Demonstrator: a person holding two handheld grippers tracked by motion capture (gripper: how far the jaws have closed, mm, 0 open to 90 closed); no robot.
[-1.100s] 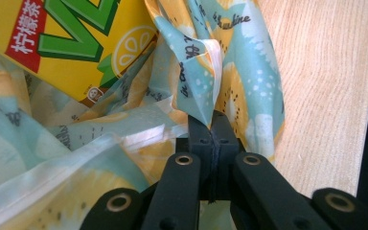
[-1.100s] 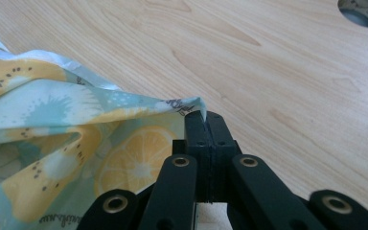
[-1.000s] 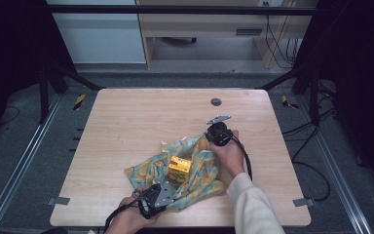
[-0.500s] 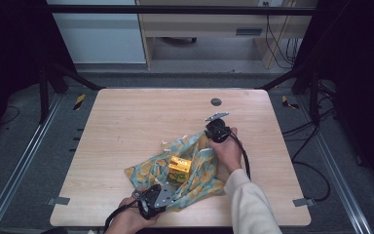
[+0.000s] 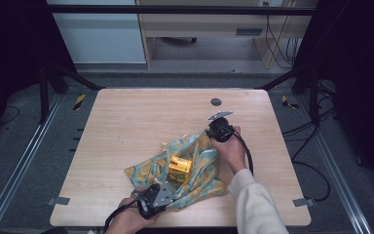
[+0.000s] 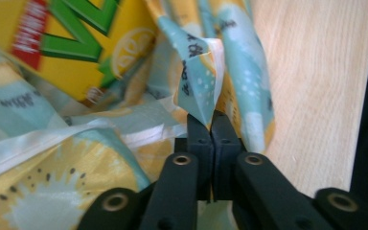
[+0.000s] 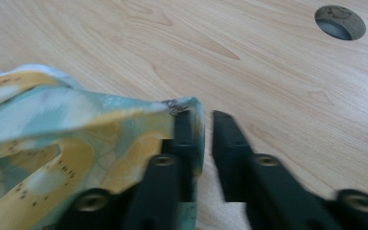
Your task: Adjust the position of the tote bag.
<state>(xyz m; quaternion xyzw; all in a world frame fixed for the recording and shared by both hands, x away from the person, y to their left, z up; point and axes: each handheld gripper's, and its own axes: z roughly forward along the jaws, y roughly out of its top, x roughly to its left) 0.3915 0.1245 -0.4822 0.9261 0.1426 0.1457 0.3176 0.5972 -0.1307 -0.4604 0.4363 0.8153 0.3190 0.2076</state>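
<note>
Yellow carton point(image 5: 179, 167) sits inside the part-wrapped cloth point(image 5: 202, 181)

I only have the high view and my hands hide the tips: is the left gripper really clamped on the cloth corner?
Observer: Yes. In the left gripper view, the left gripper has its fingers pressed together on a corner of the fruit-print cloth.
Operator: And the right one?
Observer: The right gripper has just been opening. A gap shows between its fingers, and the cloth edge drapes against one finger.
Operator: Any markings on the box?
Observer: The yellow box carries green lettering and a lemon picture.
</note>
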